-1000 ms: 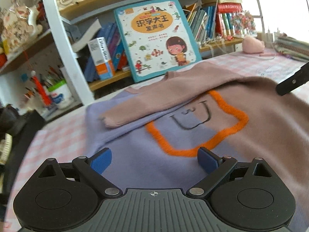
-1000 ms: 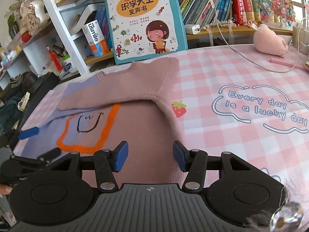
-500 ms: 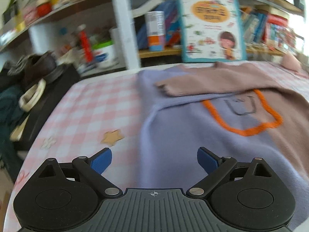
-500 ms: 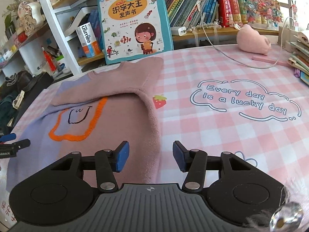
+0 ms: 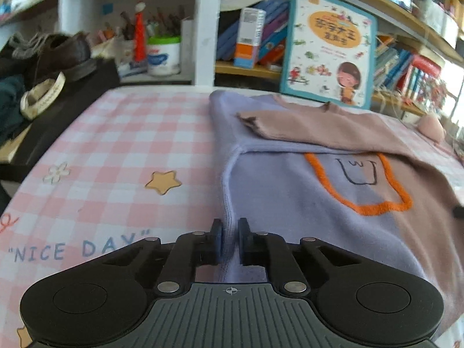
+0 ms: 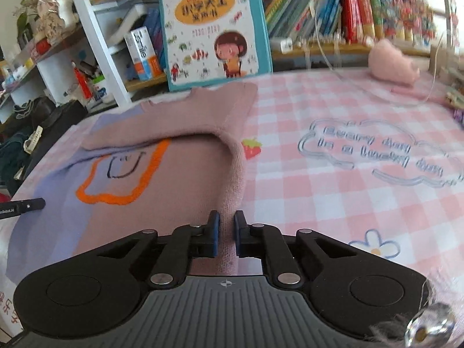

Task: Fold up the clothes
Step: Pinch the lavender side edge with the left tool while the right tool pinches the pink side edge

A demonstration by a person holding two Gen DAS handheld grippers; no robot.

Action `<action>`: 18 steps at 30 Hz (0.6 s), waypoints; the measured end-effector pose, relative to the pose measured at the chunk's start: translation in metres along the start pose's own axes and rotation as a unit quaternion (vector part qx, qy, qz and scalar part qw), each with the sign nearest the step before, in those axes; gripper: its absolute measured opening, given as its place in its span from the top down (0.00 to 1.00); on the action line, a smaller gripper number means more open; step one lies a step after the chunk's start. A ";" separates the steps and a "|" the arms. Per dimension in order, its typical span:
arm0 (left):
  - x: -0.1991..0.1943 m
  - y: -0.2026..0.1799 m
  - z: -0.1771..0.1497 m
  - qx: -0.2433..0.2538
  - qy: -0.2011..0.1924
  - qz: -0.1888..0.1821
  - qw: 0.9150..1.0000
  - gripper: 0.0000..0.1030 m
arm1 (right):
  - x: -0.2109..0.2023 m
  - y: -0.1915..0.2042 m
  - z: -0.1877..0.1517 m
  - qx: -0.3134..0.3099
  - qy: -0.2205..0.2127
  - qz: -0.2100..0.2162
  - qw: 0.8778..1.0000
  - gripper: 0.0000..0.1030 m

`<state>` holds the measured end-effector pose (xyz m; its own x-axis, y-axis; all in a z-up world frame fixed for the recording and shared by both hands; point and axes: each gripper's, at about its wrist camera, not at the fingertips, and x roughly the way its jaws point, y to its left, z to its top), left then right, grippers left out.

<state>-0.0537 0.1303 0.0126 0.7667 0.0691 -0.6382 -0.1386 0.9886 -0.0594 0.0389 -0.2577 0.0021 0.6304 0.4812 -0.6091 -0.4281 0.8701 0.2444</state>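
Left wrist view: left gripper (image 5: pixel 230 239) at bottom centre, its blue pads (image 5: pixel 217 239) clenched on the lilac side edge of the lilac-and-dusty-pink knit sweater (image 5: pixel 304 203), fabric ridge pinched betw them. Sweater lies flat on the pink-and-white checked tablecloth (image 5: pixel 130 150), filling centre + right of frame; pink sleeve (image 5: pixel 313 129) folded across the chest, above the orange outlined patch w/ a black smiley (image 5: pixel 359 182). Tablecloth bare at left, w/ a yellow star print (image 5: pixel 163 182) and "NICE DAY" lettering lower left. Upper right: teal-bordered children's picture book (image 5: pixel 329 49) leaning upright against the wooden bookshelf (image 5: pixel 249 69). Upper left: dark brown leather shoe (image 5: pixel 61 55) on a black surface

Right wrist view: right gripper (image 6: pixel 226 237) at bottom centre, pads gripping the pink side edge of the sweater (image 6: pixel 162 191), a fold of pink knit standing betw them. Sweater takes up the left + centre; orange patch at left of centre. Tip of the left gripper (image 6: pixel 21 206) pokes in at left edge, resting at the lilac side. Checked cloth at right w/ "Every day is a lucky day" cloud print (blurred). Pink plush toy (image 6: pixel 393 68) upper right, picture book top centre
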 end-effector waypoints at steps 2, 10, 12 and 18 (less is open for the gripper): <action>-0.003 -0.002 -0.002 0.000 -0.001 -0.004 1.000 0.93 | -0.007 0.003 -0.001 -0.016 -0.009 -0.017 1.000 0.91; -0.013 -0.008 -0.011 -0.006 -0.002 -0.023 1.000 0.92 | -0.023 -0.009 -0.015 0.004 -0.006 -0.027 1.000 0.90; -0.019 -0.008 -0.018 -0.011 0.001 -0.029 1.000 0.90 | -0.031 -0.014 -0.021 0.026 -0.003 -0.017 1.000 0.88; -0.035 -0.005 -0.035 -0.039 0.004 -0.055 0.998 0.81 | -0.054 -0.027 -0.041 0.089 0.008 0.014 0.996 0.81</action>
<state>-0.1020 0.1183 0.0082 0.7747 -0.0401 -0.6311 -0.1025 0.9768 -0.1880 -0.0102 -0.3120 -0.0025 0.6087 0.5056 -0.6115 -0.3235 0.8619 0.3905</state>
